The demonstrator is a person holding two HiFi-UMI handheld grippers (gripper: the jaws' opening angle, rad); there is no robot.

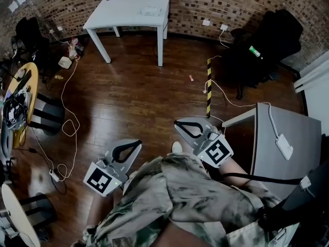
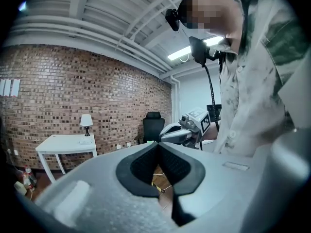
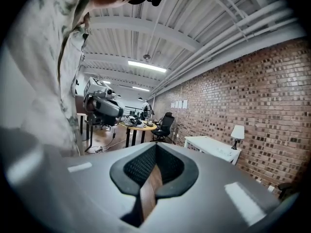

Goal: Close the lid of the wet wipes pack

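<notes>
Left claw [image 1: 136, 143] and right claw [image 1: 178, 123] both clenched, empty, over wooden floor [image 1: 133, 91]; white tabletop [image 1: 128, 9] far.

The wooden floor [image 1: 133, 96] is gleaming glossy across the frame's middle; the brick wall [image 1: 216, 4] along the top is looking rough. The left gripper [image 1: 136, 143] and right gripper [image 1: 178, 122] are showing matt grey plastic, their pads [image 2: 143, 166] black and ribbed.

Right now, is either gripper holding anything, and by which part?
Nothing is held. The left gripper and the right gripper each have jaws shut together with nothing between them.
</notes>
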